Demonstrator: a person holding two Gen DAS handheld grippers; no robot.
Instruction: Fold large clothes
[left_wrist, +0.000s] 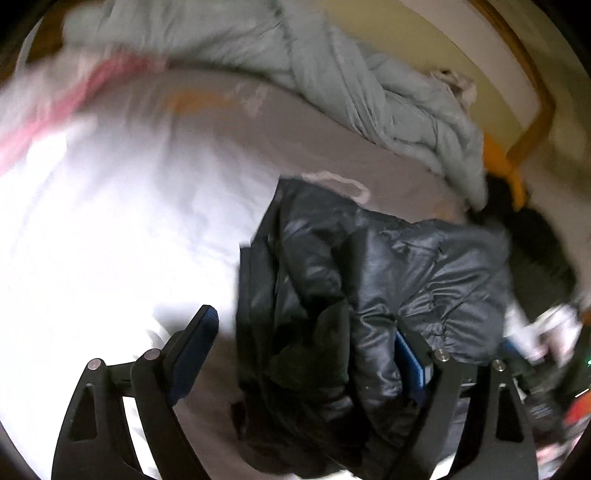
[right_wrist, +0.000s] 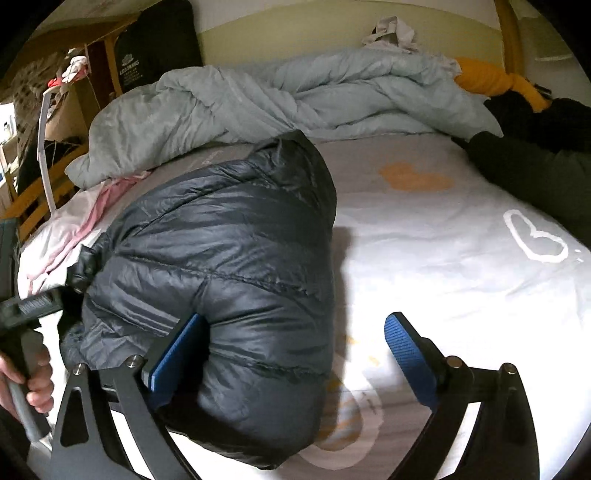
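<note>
- Jacket (left_wrist: 354, 295), a black puffy quilted one, lies bunched on the bed sheet (left_wrist: 110, 221) in my left wrist view, filling the lower middle and right of the frame
- My left gripper (left_wrist: 306, 354) has its jaws spread wide – the left blue pad sits over bare white sheet, and the right pad presses against the jacket's shiny fabric; nothing is pinched between them
- Beyond the jacket I see a crumpled pale grey-green duvet (left_wrist: 332, 74) along the far side of the bed, and a blurred pink and white cloth (left_wrist: 74, 96) at upper left
- At the right edge a dark garment (left_wrist: 535, 251) lies by an orange cloth (left_wrist: 509, 173); that side is motion-blurred
- From my right wrist view the jacket (right_wrist: 221, 251) is a rounded, folded bundle on the left half of the sheet (right_wrist: 461, 258), which carries white and orange printed shapes
- My right gripper (right_wrist: 295, 347) is open too – its left pad rests against the jacket's near side, its right pad hangs over bare sheet, well apart from the fabric
- The duvet (right_wrist: 277, 96) is heaped behind the jacket, pink cloth (right_wrist: 74, 229) lies just beside it on the left
- A hand (right_wrist: 26, 380) grips the other gripper's handle at the lower left edge
- The dark garment (right_wrist: 535, 170) and orange cloth (right_wrist: 498, 79) sit at the far right
</note>
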